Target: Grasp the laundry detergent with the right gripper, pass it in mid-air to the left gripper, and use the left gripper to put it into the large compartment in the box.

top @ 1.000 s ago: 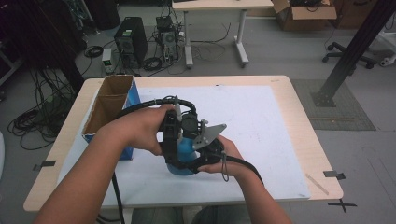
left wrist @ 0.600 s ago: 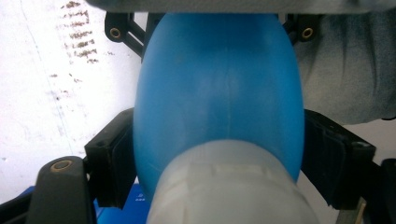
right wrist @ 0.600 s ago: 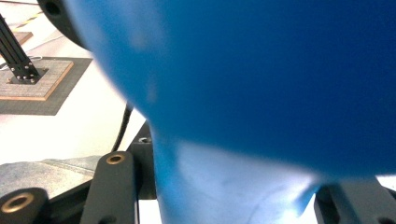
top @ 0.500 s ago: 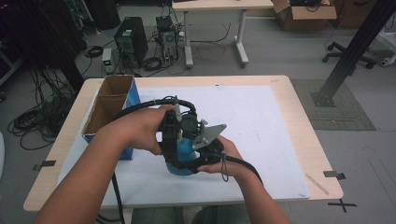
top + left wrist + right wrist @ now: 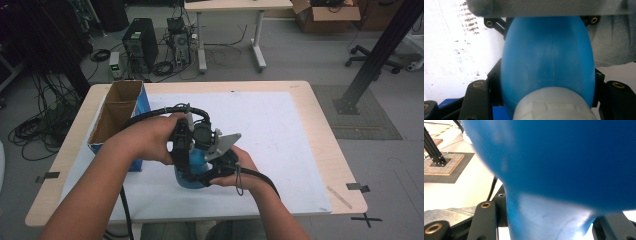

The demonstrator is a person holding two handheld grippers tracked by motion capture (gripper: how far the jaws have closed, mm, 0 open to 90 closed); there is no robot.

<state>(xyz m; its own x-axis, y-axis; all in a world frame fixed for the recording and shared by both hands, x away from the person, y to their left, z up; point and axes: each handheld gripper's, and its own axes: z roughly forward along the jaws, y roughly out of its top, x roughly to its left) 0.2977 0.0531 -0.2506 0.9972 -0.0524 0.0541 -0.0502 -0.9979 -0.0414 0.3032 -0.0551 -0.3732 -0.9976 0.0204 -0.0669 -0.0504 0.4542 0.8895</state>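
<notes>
Gripping from both sides: two hand-held grippers meet on one blue bottle (image 5: 196, 167), held just above the white sheet (image 5: 280, 135) near the front middle of the desk (image 5: 327, 150).

Left hand-held gripper (image 5: 186, 150): comes in from the left of the high view, hand wrapped over its body. Its jaws have just been closing, with the bottle between them. In the left gripper view the black jaws sit tight against both flanks of the bottle's rounded blue body (image 5: 547, 60), pads pressing; a pale, whitish cap or collar (image 5: 551, 105) lies at the near end of the bottle, closest to that camera.

Right hand-held gripper (image 5: 212, 172): comes in from the lower right, grey three-cornered plate (image 5: 222, 145) on top, cable (image 5: 257, 175) trailing back along the forearm. In the right gripper view the jaws are clamped on a narrower, paler blue part of the bottle (image 5: 544, 220), with the wide dark-blue bulk swelling above. Clamped firmly, no gap seen.

Bottle: whether its base touches the sheet cannot be told from the high view, as hands and grippers cover it.

Surroundings: open cardboard box (image 5: 117, 112) with a blue side stands at the desk's left edge, near the left forearm but apart from the bottle. Sheet bears faint smudge marks (image 5: 465, 22) in the left gripper view.
</notes>
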